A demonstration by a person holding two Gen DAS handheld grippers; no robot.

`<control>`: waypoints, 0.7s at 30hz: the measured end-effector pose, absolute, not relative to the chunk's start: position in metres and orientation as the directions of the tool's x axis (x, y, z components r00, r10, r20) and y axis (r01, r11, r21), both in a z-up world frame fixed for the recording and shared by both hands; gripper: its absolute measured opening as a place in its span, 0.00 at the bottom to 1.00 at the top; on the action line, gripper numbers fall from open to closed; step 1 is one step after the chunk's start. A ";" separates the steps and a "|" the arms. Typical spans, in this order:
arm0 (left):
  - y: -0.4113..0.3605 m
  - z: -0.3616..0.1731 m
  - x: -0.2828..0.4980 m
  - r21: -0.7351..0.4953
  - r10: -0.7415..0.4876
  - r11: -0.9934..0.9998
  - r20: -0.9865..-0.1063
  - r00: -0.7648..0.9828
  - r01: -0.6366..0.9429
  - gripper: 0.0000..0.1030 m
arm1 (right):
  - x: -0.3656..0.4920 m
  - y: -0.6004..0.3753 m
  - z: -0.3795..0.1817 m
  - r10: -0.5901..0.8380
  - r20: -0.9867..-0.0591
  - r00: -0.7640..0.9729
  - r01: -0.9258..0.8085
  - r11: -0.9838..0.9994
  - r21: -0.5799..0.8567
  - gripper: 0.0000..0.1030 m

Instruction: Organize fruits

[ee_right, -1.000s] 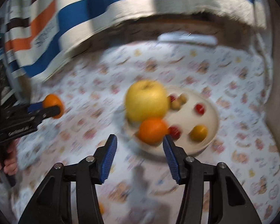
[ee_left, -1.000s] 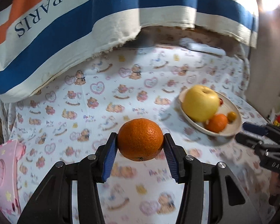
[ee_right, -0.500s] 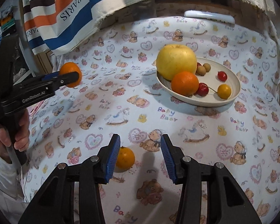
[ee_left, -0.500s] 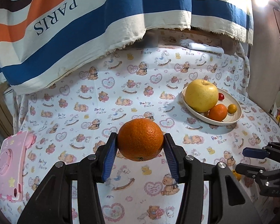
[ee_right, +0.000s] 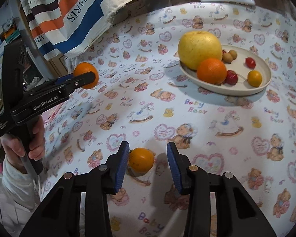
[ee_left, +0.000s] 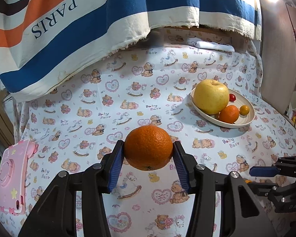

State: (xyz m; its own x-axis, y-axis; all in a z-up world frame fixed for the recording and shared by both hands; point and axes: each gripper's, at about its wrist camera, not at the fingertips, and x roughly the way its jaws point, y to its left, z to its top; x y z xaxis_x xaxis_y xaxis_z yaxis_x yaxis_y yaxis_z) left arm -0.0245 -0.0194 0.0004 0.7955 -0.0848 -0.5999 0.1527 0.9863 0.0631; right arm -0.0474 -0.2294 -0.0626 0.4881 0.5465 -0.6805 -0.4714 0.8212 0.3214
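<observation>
A: What's the left claw (ee_left: 149,159) got?

B: A round, pebbly-skinned orange (ee_left: 148,147), clamped between its ribbed blue pads, off the tabletop (ee_left: 128,90), which wears a printed bear cloth.

A: And the right claw (ee_right: 146,163)?

B: Its jaws are closing around a small smooth tangerine (ee_right: 141,159) lying on the cloth; the left pad looks to be touching, the right is apart.

A: The dish?

B: A shallow cream oval dish (ee_right: 265,83), far right. It holds one big yellow apple (ee_right: 199,47), one orange, two red tomatoes, one yellow tomatoes, two small brown fruits.
</observation>
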 end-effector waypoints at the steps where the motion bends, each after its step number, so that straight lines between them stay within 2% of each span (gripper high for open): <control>1: -0.020 0.000 -0.024 0.064 -0.085 0.986 -0.602 0.794 0.154 0.47 | -0.047 -0.229 -0.064 0.551 -0.682 0.480 -0.471 0.818 0.329 0.36; 3: -0.020 -0.002 -0.025 0.067 -0.083 0.986 -0.605 0.792 0.155 0.47 | -0.046 -0.228 -0.067 0.523 -0.703 0.482 -0.458 0.835 0.306 0.29; 8: -0.018 -0.003 -0.025 0.072 -0.075 0.986 -0.605 0.792 0.149 0.47 | -0.044 -0.237 -0.065 0.401 -0.707 0.583 -0.386 0.902 0.193 0.29; 21: -0.021 0.003 -0.024 0.056 -0.105 0.984 -0.585 0.804 0.170 0.47 | -0.032 -0.277 -0.040 0.322 -0.658 0.680 -0.294 0.943 0.158 0.29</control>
